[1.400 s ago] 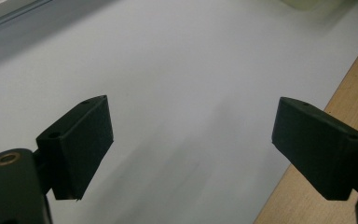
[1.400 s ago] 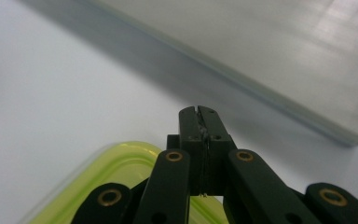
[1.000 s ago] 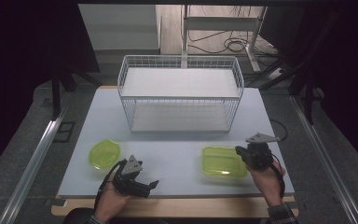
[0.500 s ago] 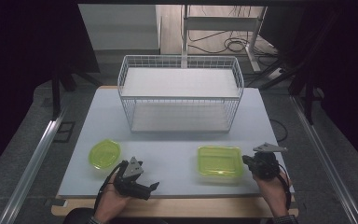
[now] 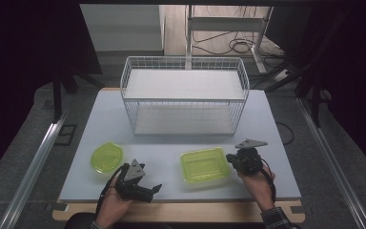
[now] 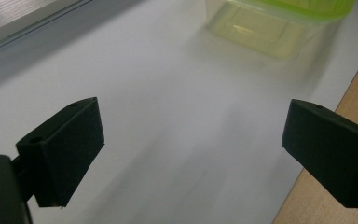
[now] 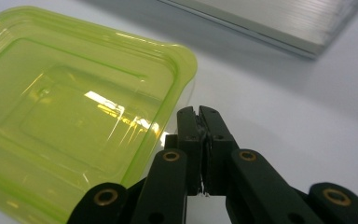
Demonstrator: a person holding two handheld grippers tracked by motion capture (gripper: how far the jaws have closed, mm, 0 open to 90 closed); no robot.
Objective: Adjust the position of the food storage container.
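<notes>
Pretty dim room, with dark curtains (image 5: 28, 57) hanging on both sides and only the white table (image 5: 276, 124) catching much light. Grey floor (image 5: 19, 143) all around, with metal rails (image 5: 33, 167) running along each side. Behind the table there's a white stand (image 5: 228, 24) with loose cables (image 5: 238, 45) on the floor.

Lidded yellow-green rectangular container (image 5: 204, 164), flat on table

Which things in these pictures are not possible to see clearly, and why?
- Rectangular container, right gripper view: its near and left sides are cut off by the picture edges.
- Right gripper, same view: whether the shut jaws touch the container rim is unclear.
- Round container, high view: too small to tell whether it has contents.
- Wire basket, left gripper view: cut off, blurred.
</notes>
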